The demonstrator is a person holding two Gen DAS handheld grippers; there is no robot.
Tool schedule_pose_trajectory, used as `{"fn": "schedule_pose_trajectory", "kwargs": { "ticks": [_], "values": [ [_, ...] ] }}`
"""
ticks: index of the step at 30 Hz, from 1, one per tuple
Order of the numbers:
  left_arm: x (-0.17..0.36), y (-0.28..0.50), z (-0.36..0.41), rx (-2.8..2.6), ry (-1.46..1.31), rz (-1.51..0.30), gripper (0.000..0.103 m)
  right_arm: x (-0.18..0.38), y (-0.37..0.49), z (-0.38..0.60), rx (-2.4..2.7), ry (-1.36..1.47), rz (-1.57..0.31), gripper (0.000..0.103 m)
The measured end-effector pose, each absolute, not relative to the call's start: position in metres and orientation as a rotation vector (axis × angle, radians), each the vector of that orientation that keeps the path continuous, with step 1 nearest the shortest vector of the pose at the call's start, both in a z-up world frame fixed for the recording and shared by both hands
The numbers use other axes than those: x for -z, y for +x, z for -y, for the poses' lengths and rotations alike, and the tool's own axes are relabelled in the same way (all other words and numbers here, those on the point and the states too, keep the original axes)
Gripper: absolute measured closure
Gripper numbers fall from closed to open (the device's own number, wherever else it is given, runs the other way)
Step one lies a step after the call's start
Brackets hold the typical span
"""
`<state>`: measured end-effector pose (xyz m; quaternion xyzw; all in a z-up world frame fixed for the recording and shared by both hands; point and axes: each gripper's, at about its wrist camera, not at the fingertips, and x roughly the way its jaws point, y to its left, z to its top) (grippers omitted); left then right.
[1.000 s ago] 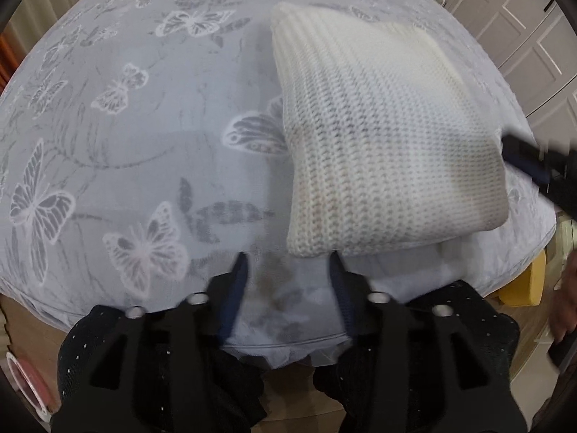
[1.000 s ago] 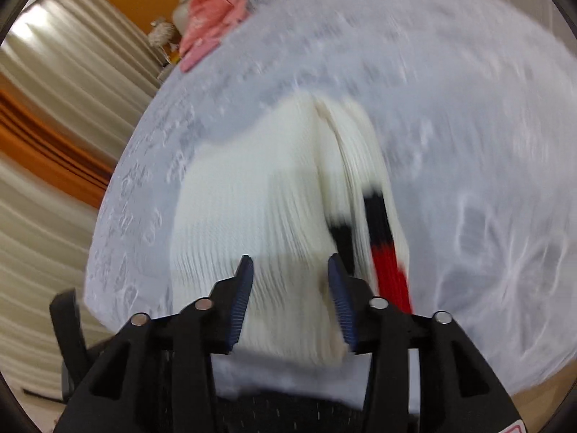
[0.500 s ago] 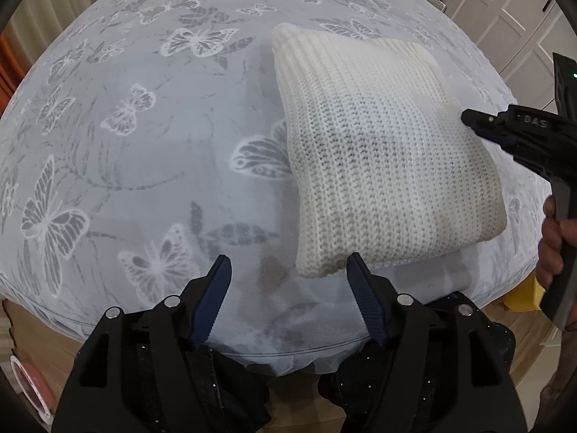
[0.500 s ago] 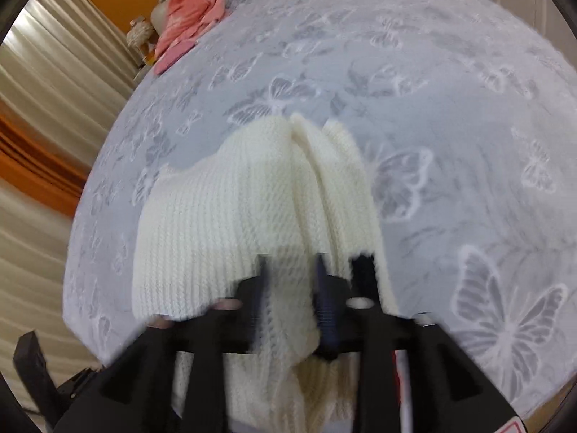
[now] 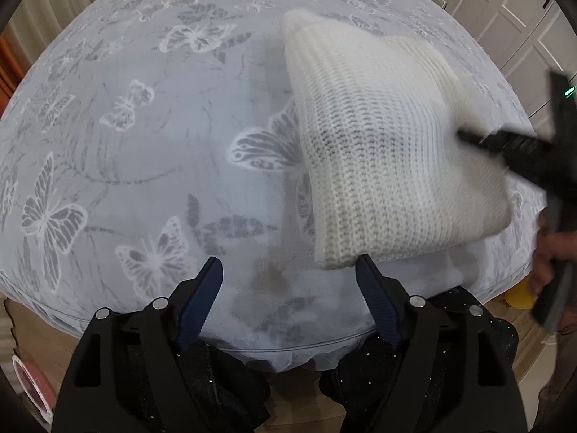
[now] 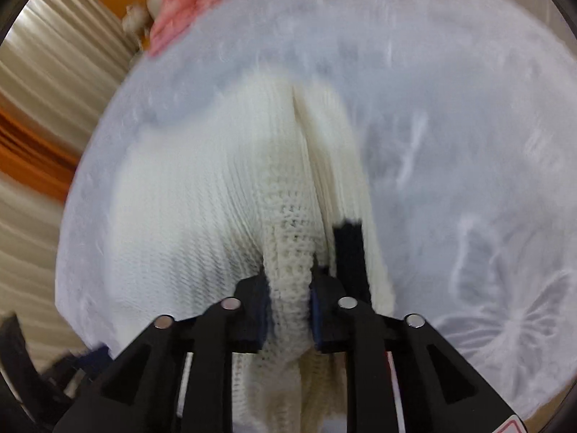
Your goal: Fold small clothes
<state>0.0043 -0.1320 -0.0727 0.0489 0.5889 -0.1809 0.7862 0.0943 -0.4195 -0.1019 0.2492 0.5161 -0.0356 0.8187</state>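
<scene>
— Where's the sweater (image 5: 389,151)?

— On the bed (image 5: 144,151), near its front right corner, already doubled over. The right gripper (image 6: 288,285) is clamped on a bunched ridge of knit at the right-hand edge; the left gripper (image 5: 288,281) hangs with its fingers spread wide and empty at the bed's front edge, just beside the sweater's near corner.

— How will it handle?

— Soft and floppy, I'd say, thick but light. Chunky knit should grip well yet stretch and sag if pinched at one spot.

— So where to hold?

— At the corners or folded edges, through all the layers. Black trim (image 6: 348,249) shows beside the right fingers; avoid snagging it.
</scene>
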Motion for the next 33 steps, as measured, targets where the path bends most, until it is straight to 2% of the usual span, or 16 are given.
{"fn": "schedule_pose_trajectory", "kwargs": {
  "ticks": [3, 5, 6, 8, 12, 15, 16, 19, 21, 22, 23, 25, 26, 30, 33],
  "values": [
    [0.07, 0.006, 0.132, 0.415, 0.05, -1.29, 0.029, 0.083, 0.086, 0.426, 0.062, 0.585, -1.047, 0.075],
    [0.062, 0.013, 0.125, 0.44, -0.039, -1.289, 0.025, 0.07, 0.076, 0.43, 0.092, 0.586, -1.014, 0.056],
    [0.058, 0.018, 0.121, 0.445, -0.089, -1.287, 0.017, 0.068, 0.074, 0.43, 0.103, 0.577, -1.01, 0.051],
    [0.052, 0.029, 0.116, 0.443, -0.17, -1.274, 0.014, 0.068, 0.069, 0.432, 0.109, 0.574, -1.012, 0.035],
    [0.056, 0.069, 0.123, 0.485, -0.324, -1.31, 0.01, 0.078, 0.075, 0.435, 0.122, 0.548, -1.066, 0.03],
    [0.078, 0.097, 0.14, 0.474, -0.382, -1.359, 0.008, 0.093, 0.085, 0.435, 0.107, 0.596, -1.089, 0.022],
    [0.089, 0.104, 0.145, 0.462, -0.389, -1.384, 0.008, 0.098, 0.088, 0.435, 0.108, 0.607, -1.096, 0.016],
    [0.12, 0.118, 0.154, 0.456, -0.467, -1.45, 0.005, 0.109, 0.095, 0.436, 0.098, 0.628, -1.1, 0.014],
    [0.12, 0.118, 0.154, 0.463, -0.511, -1.413, 0.005, 0.113, 0.096, 0.438, 0.077, 0.655, -1.083, 0.021],
    [0.117, 0.117, 0.156, 0.487, -0.509, -1.405, 0.028, 0.113, 0.096, 0.44, 0.065, 0.671, -1.075, 0.035],
    [0.113, 0.117, 0.159, 0.538, -0.524, -1.395, 0.039, 0.112, 0.095, 0.442, 0.057, 0.685, -1.067, 0.048],
    [0.103, 0.116, 0.16, 0.539, -0.506, -1.393, 0.05, 0.103, 0.091, 0.445, 0.042, 0.72, -1.051, 0.058],
    [0.098, 0.116, 0.16, 0.547, -0.498, -1.39, 0.052, 0.097, 0.089, 0.445, 0.038, 0.718, -1.042, 0.06],
    [0.083, 0.113, 0.16, 0.563, -0.481, -1.39, 0.051, 0.083, 0.08, 0.444, 0.013, 0.699, -1.026, 0.062],
    [0.09, 0.109, 0.166, 0.534, -0.416, -1.412, 0.042, 0.091, 0.075, 0.451, 0.067, 0.699, -1.054, 0.051]
  ]
}}
